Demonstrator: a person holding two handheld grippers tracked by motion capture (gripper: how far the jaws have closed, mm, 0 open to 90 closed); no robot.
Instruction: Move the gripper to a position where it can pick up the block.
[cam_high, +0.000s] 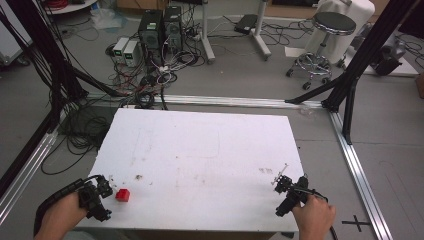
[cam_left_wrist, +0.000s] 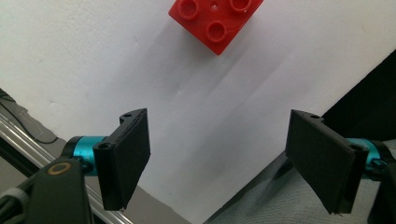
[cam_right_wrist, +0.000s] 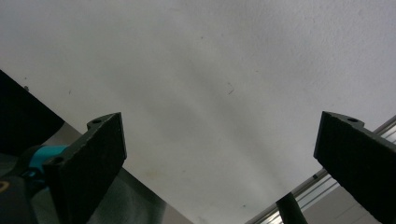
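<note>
Surface (cam_high: 200, 150): white board, faintly scuffed and smudged, set on a grey floor with aluminium rails alongside.

Red brick (cam_high: 122, 195): one studded toy block, lying flat on the surface near its front left corner, studs up. In the left gripper view the red brick (cam_left_wrist: 215, 19) sits ahead of the jaws, apart from both.

Left tongs (cam_high: 100, 192): held in the person's left hand (cam_high: 60, 217) at the front left edge, just beside the brick, not touching it. Left tongs (cam_left_wrist: 217, 158) spread wide, nothing between them.

Right tongs (cam_high: 282, 187): held in the right hand (cam_high: 314, 217) at the front right corner, well apart from the brick. Right tongs (cam_right_wrist: 219, 163) spread wide over bare surface, holding nothing.

Background: computer towers (cam_high: 160, 30), tangled cables, a stool (cam_high: 325, 30).
</note>
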